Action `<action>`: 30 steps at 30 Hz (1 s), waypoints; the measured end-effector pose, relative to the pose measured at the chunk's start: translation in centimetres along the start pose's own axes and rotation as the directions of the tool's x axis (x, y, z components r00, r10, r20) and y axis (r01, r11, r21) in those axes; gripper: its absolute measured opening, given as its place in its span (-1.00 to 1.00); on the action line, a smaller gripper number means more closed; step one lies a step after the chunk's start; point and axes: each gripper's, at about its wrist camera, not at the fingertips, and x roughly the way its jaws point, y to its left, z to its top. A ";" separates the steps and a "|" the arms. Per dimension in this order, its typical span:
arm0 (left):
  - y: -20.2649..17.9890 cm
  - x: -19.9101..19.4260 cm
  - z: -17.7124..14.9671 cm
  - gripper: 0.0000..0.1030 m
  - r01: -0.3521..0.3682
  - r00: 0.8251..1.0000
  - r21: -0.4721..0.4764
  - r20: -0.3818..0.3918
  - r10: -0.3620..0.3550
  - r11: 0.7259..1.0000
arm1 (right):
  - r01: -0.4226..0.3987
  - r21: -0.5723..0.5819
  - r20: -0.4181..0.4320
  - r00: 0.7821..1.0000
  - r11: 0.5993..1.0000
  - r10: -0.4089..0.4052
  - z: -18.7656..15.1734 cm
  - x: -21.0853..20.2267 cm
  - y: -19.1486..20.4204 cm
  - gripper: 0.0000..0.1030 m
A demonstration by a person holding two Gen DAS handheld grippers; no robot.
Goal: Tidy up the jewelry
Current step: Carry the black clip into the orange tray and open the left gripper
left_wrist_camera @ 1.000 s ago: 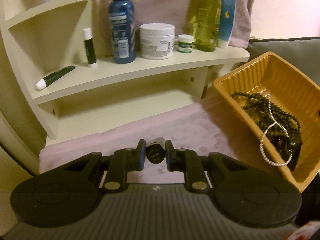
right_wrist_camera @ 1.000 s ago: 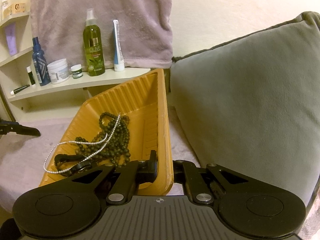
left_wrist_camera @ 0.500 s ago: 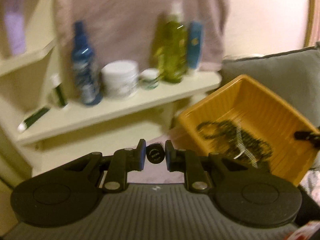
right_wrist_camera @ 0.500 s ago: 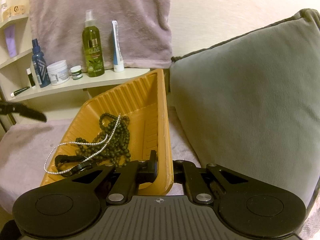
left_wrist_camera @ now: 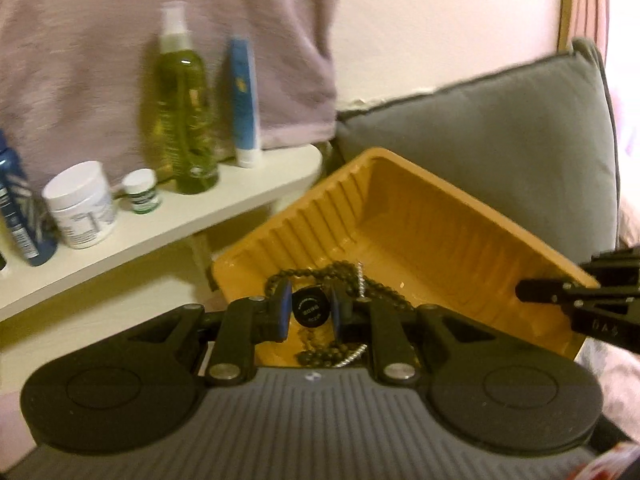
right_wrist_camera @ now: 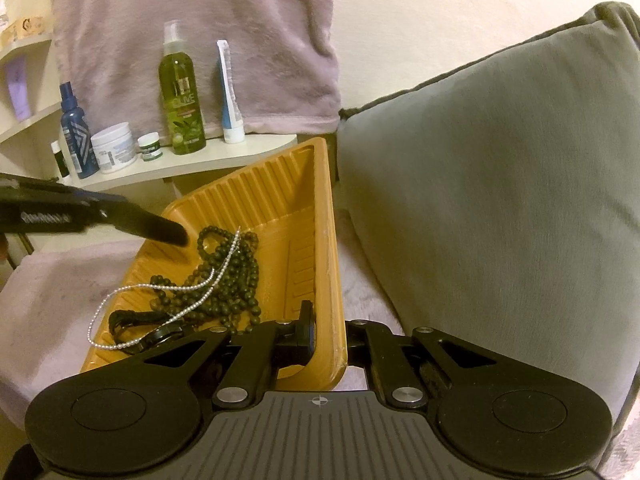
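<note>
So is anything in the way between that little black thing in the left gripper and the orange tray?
Nothing visible: the left gripper, shut on the small black cylinder, is over the orange tray, above the beads.

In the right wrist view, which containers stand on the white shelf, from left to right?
Blue bottle → white jar → small green-labelled jar → green spray bottle → blue and white tube.
</note>
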 end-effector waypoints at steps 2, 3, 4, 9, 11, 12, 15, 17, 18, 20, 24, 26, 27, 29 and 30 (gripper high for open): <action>-0.5 0.5 -0.3 -0.66 0.015 1.000 0.001 -0.017 -0.015 1.000 | -0.001 0.005 0.000 1.000 1.000 0.001 -0.1 0.1 -0.1 -0.88; -0.8 0.7 -0.4 -0.66 0.025 0.999 0.007 -0.029 -0.024 1.000 | -0.002 0.007 0.000 1.000 1.000 0.002 -0.1 0.1 -0.1 -0.89; -1.0 0.8 -0.5 -0.66 0.028 0.999 0.009 -0.033 -0.028 1.000 | -0.003 0.008 0.000 1.000 1.000 0.003 -0.1 0.1 -0.2 -0.89; -1.4 0.7 -0.8 -0.64 0.045 0.998 0.005 -0.041 -0.045 0.999 | -0.007 0.015 -0.003 1.000 1.000 0.007 -0.2 0.3 -0.4 -0.88; -1.3 0.4 -0.7 -0.64 0.043 0.998 0.001 -0.038 -0.043 0.999 | -0.009 0.018 -0.003 1.000 1.000 0.009 -0.2 0.3 -0.5 -0.88; -1.2 0.3 -0.6 -0.63 0.046 0.998 -0.003 -0.035 -0.046 0.999 | -0.010 0.019 -0.002 1.000 1.000 0.010 -0.2 0.3 -0.5 -0.88; -0.8 -0.6 -0.3 -0.62 0.040 0.999 -0.012 -0.017 -0.040 0.999 | -0.013 0.021 -0.002 1.000 1.000 0.013 -0.3 0.2 -0.6 -0.88; -0.2 -1.3 -0.1 -0.59 0.023 1.000 -0.027 -0.001 -0.023 0.999 | -0.015 0.021 -0.002 1.000 1.000 0.015 -0.3 0.3 -0.6 -0.88; 0.2 -1.8 -0.1 -0.59 0.014 1.000 -0.036 0.006 -0.013 0.999 | -0.016 0.022 -0.002 1.000 1.000 0.016 -0.4 0.3 -0.7 -0.88; 1.0 -2.6 -0.2 -0.57 -0.012 1.000 -0.050 0.016 0.013 0.999 | -0.017 0.024 -0.002 1.000 1.000 0.017 -0.4 0.4 -0.8 -0.88; 2.5 -3.9 -0.6 -0.50 -0.075 0.997 -0.069 0.021 0.077 0.995 | -0.022 0.030 -0.004 1.000 0.999 0.022 -0.7 0.7 -1.3 -0.88; 3.1 -4.4 -1.0 -0.48 -0.093 0.995 -0.087 0.017 0.095 0.992 | -0.027 0.042 -0.010 1.000 0.999 0.027 -0.9 1.1 -1.8 -0.88; 3.4 -4.7 -1.4 -0.48 -0.107 0.994 -0.097 0.014 0.108 0.990 | -0.031 0.049 -0.012 0.999 0.998 0.031 -0.9 1.3 -2.0 -0.88; 3.7 -5.1 -1.9 -0.48 -0.121 0.993 -0.112 0.005 0.122 0.986 | -0.044 0.067 -0.015 0.999 0.997 0.045 -1.1 1.8 -2.6 -0.87; 3.8 -5.3 -2.2 -0.48 -0.126 0.992 -0.122 0.002 0.128 0.984 | -0.052 0.077 -0.016 0.998 0.996 0.054 -1.1 2.0 -2.9 -0.87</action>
